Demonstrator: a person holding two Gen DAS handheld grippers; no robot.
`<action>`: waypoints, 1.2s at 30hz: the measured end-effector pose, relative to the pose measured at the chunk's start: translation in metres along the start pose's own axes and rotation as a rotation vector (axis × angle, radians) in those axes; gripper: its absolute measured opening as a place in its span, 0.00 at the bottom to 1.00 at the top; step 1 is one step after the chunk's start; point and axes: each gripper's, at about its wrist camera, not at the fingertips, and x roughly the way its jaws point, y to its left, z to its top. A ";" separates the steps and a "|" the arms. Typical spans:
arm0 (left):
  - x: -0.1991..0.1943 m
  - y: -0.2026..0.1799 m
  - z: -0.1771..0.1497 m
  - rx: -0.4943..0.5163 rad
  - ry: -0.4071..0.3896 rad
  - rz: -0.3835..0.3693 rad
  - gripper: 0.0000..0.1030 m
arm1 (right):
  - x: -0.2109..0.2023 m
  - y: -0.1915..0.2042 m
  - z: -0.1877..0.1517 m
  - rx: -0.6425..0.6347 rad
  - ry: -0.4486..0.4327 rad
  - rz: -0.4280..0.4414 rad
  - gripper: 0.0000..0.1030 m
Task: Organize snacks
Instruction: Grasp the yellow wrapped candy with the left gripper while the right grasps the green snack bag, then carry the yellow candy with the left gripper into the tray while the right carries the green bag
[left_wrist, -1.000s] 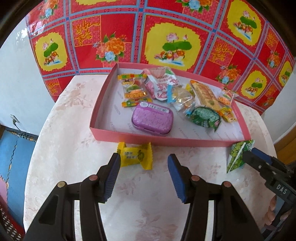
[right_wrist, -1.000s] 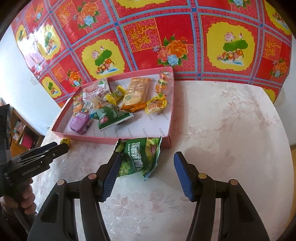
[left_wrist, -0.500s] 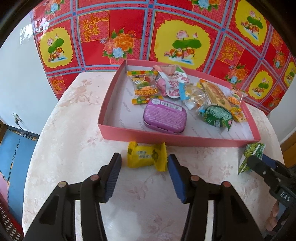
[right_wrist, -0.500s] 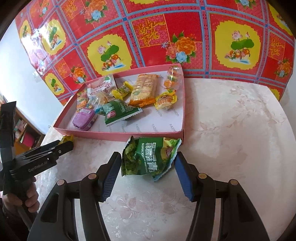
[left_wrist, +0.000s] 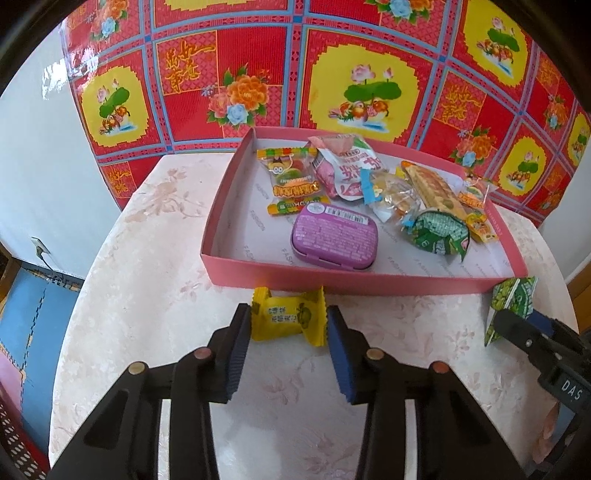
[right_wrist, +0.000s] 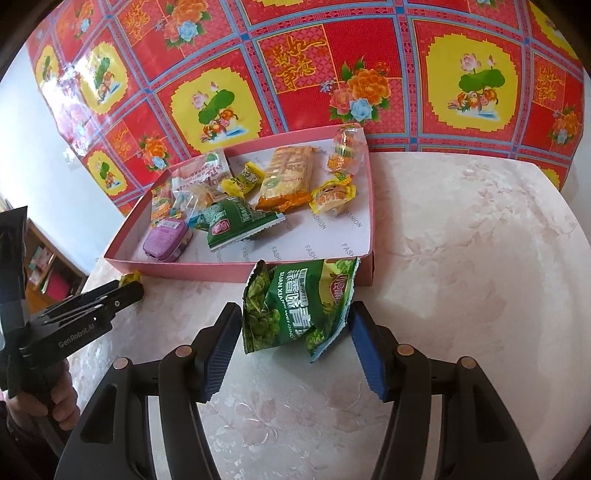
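a: what's on the left?
b: the left gripper (left_wrist: 289, 326) sits low over the pale floral-patterned table (left_wrist: 155, 280). its fingers (left_wrist: 239, 341) have just been closing in and now touch both twisted ends of a small yellow wrapped candy (left_wrist: 290, 319), which lies on the table just in front of the shallow pink cardboard tray (left_wrist: 362, 282).
a: and in the tray?
b: a purple rounded tin (left_wrist: 334, 236), a gummy packet, a pink pouch, a biscuit pack and a small green bag, all loosely piled.
a: further right?
b: the right gripper (right_wrist: 293, 334) has its fingers (right_wrist: 221, 345) spread to either side of a green crinkled snack bag (right_wrist: 297, 306). the bag leans on the tray's near wall; the left pad touches its edge, the right pad stands just beside it, not pressing.
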 end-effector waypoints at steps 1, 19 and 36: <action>-0.001 0.000 0.000 0.001 -0.003 0.002 0.37 | 0.000 0.000 -0.001 -0.001 -0.003 0.000 0.59; -0.015 0.001 0.000 0.009 -0.033 -0.034 0.32 | -0.012 -0.011 -0.007 0.086 -0.029 0.013 0.45; -0.036 -0.009 0.012 0.025 -0.084 -0.068 0.32 | -0.038 0.001 -0.003 0.055 -0.081 0.024 0.44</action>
